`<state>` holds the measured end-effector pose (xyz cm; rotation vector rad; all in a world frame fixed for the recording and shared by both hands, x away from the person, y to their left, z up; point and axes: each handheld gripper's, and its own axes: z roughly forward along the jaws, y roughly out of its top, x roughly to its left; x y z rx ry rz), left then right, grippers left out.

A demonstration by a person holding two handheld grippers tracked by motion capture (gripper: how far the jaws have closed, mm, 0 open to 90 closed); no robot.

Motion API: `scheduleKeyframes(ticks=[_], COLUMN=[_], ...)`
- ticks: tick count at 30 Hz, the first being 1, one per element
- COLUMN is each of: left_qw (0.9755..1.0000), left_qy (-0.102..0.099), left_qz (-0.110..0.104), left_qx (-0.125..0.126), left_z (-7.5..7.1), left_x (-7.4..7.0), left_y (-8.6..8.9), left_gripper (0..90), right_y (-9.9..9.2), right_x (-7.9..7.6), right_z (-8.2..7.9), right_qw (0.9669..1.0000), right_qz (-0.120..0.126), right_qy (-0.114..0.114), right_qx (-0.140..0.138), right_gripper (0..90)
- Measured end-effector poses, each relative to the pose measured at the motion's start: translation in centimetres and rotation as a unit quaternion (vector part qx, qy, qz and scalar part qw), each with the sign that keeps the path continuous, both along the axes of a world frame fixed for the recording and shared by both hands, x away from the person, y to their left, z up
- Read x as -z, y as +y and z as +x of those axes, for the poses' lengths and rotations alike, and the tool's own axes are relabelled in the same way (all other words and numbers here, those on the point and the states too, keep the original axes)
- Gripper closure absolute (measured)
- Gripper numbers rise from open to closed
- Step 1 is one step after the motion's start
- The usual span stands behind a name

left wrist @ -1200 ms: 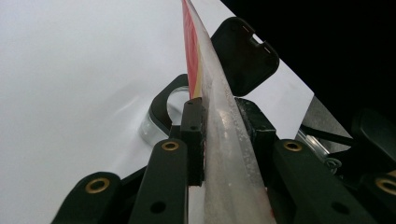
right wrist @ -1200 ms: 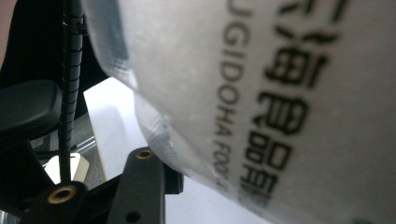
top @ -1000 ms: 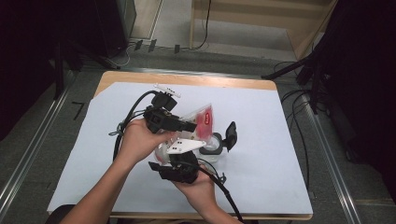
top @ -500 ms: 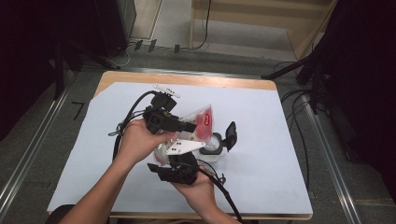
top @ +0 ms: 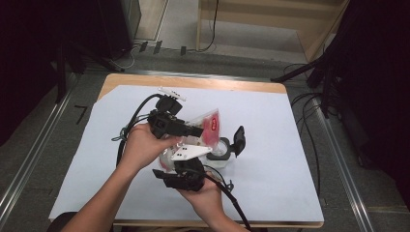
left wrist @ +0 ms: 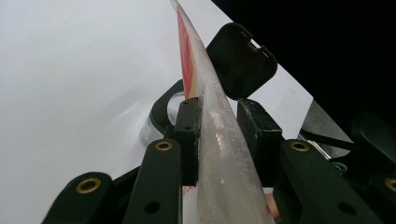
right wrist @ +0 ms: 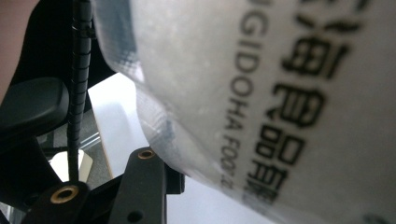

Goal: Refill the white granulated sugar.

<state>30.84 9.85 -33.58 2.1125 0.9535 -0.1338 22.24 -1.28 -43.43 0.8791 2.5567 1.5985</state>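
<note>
Plastic bag (left wrist: 219, 140) clamped in left gripper (left wrist: 219, 121) & right gripper (top: 186, 166), above open container (top: 223, 150).

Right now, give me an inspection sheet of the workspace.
Surface: wooden table under a white sheet, flat.
Job's things: clear food pouch with red print, held over a clear container; its black flip lid stands open.
Clutter: nothing seen.
Grippers: left tool has both pads against the pouch's top edge; right tool is under the pouch's lower end, grip hidden.
Cables: black cable loops from the left tool; another trails off the near edge from the right one.
Surroundings: wooden frame behind the table, floor cables to the right.
</note>
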Motion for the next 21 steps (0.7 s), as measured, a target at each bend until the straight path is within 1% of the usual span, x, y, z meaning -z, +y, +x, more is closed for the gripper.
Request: scheduleKeyframes(ticks=[1,10,21], left_qw=[1.0000,1.0000,1.0000], left_qy=[0.000,-0.001,0.000], left_qz=[0.002,-0.002,-0.003], left_qx=[0.001,0.002,0.001], left_z=[0.00,-0.01,0.00], left_x=[-0.03,-0.05,-0.08], left_y=[0.04,0.06,0.14], left_gripper=[70.9,69.5,69.4], right_y=[0.02,0.00,0.03], right_x=[-0.02,-0.15,-0.11], right_z=[-0.02,-0.05,-0.09], right_qw=[1.0000,1.0000,1.0000], right_qz=[0.001,0.003,0.001], right_qy=[0.002,0.007,-0.004], right_qx=[0.001,0.000,-0.007], right_gripper=[63.3,63.2,62.1])
